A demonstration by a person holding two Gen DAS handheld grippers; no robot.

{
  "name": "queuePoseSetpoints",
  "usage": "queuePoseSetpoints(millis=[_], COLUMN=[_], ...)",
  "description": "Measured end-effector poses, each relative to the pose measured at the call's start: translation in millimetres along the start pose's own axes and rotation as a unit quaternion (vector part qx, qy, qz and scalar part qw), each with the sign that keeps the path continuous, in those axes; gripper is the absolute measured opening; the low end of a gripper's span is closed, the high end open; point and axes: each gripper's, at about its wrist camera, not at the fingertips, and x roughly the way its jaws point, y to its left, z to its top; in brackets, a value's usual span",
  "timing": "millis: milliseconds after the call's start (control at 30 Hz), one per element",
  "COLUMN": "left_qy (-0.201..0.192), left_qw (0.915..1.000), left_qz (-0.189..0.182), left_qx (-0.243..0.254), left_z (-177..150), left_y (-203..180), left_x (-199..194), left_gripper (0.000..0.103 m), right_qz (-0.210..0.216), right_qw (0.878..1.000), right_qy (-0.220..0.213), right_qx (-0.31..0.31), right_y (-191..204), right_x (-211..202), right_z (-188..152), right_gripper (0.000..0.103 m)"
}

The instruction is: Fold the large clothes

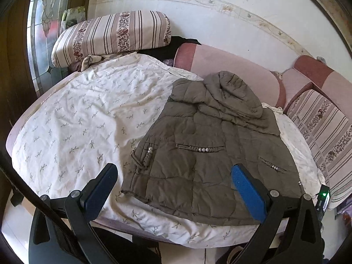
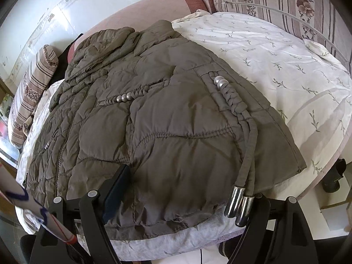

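While the quilted olive jacket (image 1: 211, 145) lies flat on the floral sheet (image 1: 77, 118), both my grippers hang empty, left gripper (image 1: 173, 182) and right gripper (image 2: 187, 200) spread wide; I judge a fold is next, needing a hem grip.

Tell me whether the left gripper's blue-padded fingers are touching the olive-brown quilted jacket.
Apart. In the left wrist view the left gripper hangs open above the jacket, nothing between its fingers.

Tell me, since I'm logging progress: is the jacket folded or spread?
Folded: the jacket lies as a compact block, no sleeves sticking out, hood laid on top.
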Motion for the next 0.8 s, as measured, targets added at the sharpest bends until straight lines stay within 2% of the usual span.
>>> queuePoseSetpoints(millis=[333,667,800], left_qy=[0.02,0.1,0.107], left_qw=[0.9996,0.9925,0.9877], left_qz=[-0.01,-0.031,-0.064], left_qx=[-0.015,-0.064,-0.094], left_z=[-1,-19,-15], left_y=[2,38,65], left_x=[9,96,115], left_gripper=[0.103,0.103,0.096], right_qz=[0.005,0.013,0.027], right_qw=[1.0,1.0,1.0], right_qy=[0.004,-0.01,-0.013], right_qx=[0.007,-0.015,-0.008], right_y=[-2,-3,-8], right_x=[0,-2,-4], right_z=[2,-2,-3], right_gripper=[0.087,0.087,0.087])
